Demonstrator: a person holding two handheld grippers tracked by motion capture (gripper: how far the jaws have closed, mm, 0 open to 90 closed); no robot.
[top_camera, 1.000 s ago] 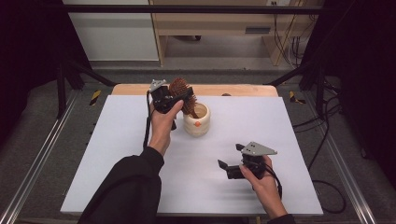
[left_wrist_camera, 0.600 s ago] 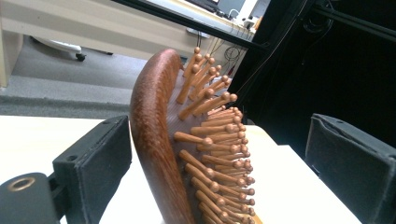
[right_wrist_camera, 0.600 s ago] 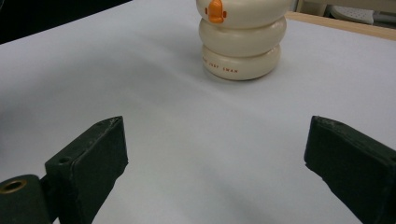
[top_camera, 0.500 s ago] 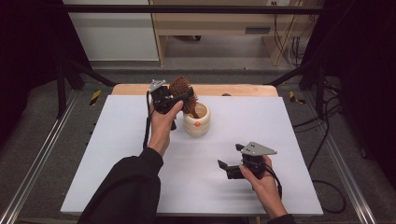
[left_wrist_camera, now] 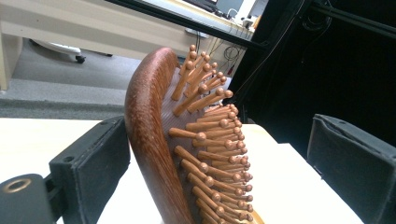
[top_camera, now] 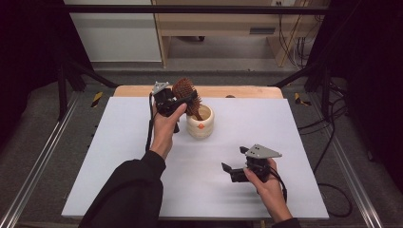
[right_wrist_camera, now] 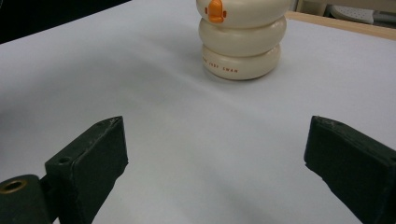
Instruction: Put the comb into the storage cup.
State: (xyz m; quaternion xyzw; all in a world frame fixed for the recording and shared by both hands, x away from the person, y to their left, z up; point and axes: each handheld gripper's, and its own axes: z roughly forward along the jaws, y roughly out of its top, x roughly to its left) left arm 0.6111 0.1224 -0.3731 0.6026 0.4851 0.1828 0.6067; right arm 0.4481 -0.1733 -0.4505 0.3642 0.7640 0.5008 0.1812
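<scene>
Hairbrush (left_wrist_camera: 161,140) stands between the left hand-held gripper's (top_camera: 178,101) jaws, which have just been opening and no longer press it, its handle down in the cream cup (top_camera: 200,124). Stiff, light, smooth wood; probably best gripped across its back. Right hand-held gripper (top_camera: 234,173) rests open, empty, on the white counter (top_camera: 119,161); cables lie on the floor beyond.

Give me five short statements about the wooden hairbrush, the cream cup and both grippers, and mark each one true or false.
1. The brown wooden hairbrush stands handle-down in the cream ringed cup. True.
2. The left gripper clamps the brush. False: its jaws have just been opening; the brush head stands between them with a gap on the bristle side.
3. The right gripper holds the cup. False: its jaws are open and empty, apart from the cup.
4. The cup bears an orange mark. True.
5. The cup lies tipped over. False: it stands upright.
</scene>
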